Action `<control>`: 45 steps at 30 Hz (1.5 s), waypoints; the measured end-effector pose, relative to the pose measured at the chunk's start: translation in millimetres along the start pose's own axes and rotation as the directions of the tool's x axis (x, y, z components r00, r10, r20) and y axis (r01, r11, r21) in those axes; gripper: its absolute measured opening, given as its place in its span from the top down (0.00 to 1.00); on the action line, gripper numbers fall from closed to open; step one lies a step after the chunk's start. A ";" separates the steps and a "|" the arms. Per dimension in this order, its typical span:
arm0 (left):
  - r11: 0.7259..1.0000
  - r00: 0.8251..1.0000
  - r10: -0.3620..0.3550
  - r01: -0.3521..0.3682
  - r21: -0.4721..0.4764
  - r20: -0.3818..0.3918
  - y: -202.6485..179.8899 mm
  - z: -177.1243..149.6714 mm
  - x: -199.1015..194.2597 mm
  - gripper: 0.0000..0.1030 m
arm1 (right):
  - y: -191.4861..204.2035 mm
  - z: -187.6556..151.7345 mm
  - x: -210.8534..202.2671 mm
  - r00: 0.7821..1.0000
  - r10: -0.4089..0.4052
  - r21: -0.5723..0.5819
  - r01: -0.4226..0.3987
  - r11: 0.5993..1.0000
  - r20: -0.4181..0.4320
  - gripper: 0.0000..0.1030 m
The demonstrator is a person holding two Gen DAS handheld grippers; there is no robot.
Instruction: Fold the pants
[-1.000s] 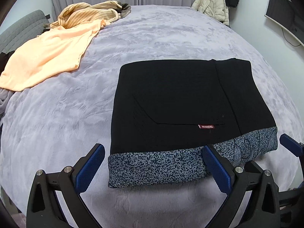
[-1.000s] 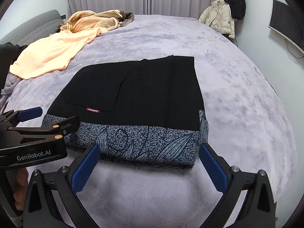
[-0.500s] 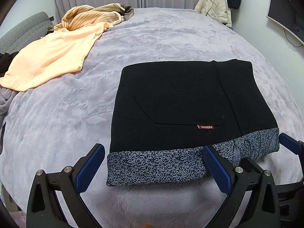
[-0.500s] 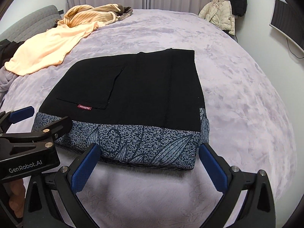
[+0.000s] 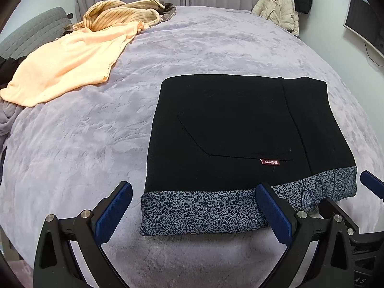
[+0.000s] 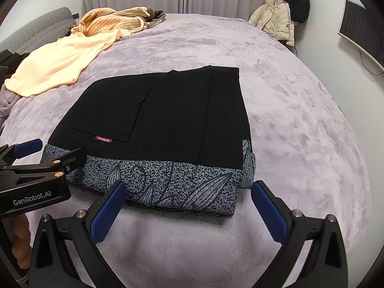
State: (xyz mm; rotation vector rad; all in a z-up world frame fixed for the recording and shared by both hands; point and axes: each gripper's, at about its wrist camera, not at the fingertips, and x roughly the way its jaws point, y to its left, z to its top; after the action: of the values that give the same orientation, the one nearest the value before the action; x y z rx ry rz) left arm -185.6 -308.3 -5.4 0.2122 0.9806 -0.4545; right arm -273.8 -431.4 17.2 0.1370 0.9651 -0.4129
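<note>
The black pants [image 5: 240,129] lie folded into a flat rectangle on the grey-lilac bed, with a blue speckled patterned layer along the near edge and a small red label. They also show in the right wrist view [image 6: 168,115]. My left gripper [image 5: 192,208] is open and empty, hovering at the near left edge of the pants. My right gripper [image 6: 187,206] is open and empty, at the near right edge. The left gripper also shows in the right wrist view [image 6: 36,158], at the pants' left corner.
A peach garment [image 5: 67,67] and a striped tan garment [image 5: 120,14] lie at the bed's far left. A grey headboard [image 5: 31,33] is at the left. Jackets [image 5: 280,12] hang at the far right. A screen [image 5: 364,26] is on the right wall.
Both grippers have shifted slightly over the pants' near edge, with the view creeping a little. The pants have not moved. Both stay open.
</note>
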 end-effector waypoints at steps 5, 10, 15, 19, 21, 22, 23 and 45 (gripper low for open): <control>0.999 0.999 0.032 -0.032 0.014 0.018 -3.7 -1.4 -4.8 0.00 | -1.9 0.5 0.9 1.000 -0.002 -0.001 0.002 1.000 -0.004 0.00; 1.000 1.000 0.016 -0.016 -0.002 0.002 -1.9 -1.7 -4.6 0.00 | -1.9 -0.2 1.3 1.000 -0.004 -0.001 0.004 1.000 -0.009 0.00; 1.000 1.000 0.013 -0.014 -0.012 -0.009 -1.4 -1.4 -4.3 0.00 | -0.9 -0.5 3.7 1.000 -0.004 -0.005 0.004 1.000 -0.022 0.00; 1.000 1.000 -0.005 0.004 -0.023 -0.027 -0.3 -1.1 -3.5 0.00 | 1.8 0.5 3.9 1.000 -0.010 -0.021 0.009 1.000 -0.029 0.00; 1.000 0.999 -0.008 0.007 -0.028 -0.034 0.4 -1.1 -3.2 0.00 | 3.2 1.1 3.4 1.000 -0.010 -0.026 0.009 1.000 -0.029 0.00; 1.000 0.999 -0.009 0.008 -0.030 -0.036 0.7 -1.1 -3.3 0.00 | 4.0 1.1 2.9 1.000 -0.011 -0.028 0.010 1.000 -0.028 0.00; 0.999 0.999 -0.009 0.007 -0.031 -0.037 0.9 -1.0 -3.6 0.00 | 4.3 1.2 2.6 1.000 -0.012 -0.032 0.011 0.999 -0.028 0.00; 1.000 1.000 -0.014 0.014 -0.017 -0.026 -3.9 -0.9 -17.3 0.00 | 5.4 3.4 -12.4 1.000 -0.012 -0.048 0.012 0.999 0.009 0.00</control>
State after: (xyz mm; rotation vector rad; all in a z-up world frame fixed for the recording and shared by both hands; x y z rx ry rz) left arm -196.3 -306.7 8.6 0.1970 1.0117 -0.4570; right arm -275.2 -424.1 28.9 0.0853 0.9669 -0.4008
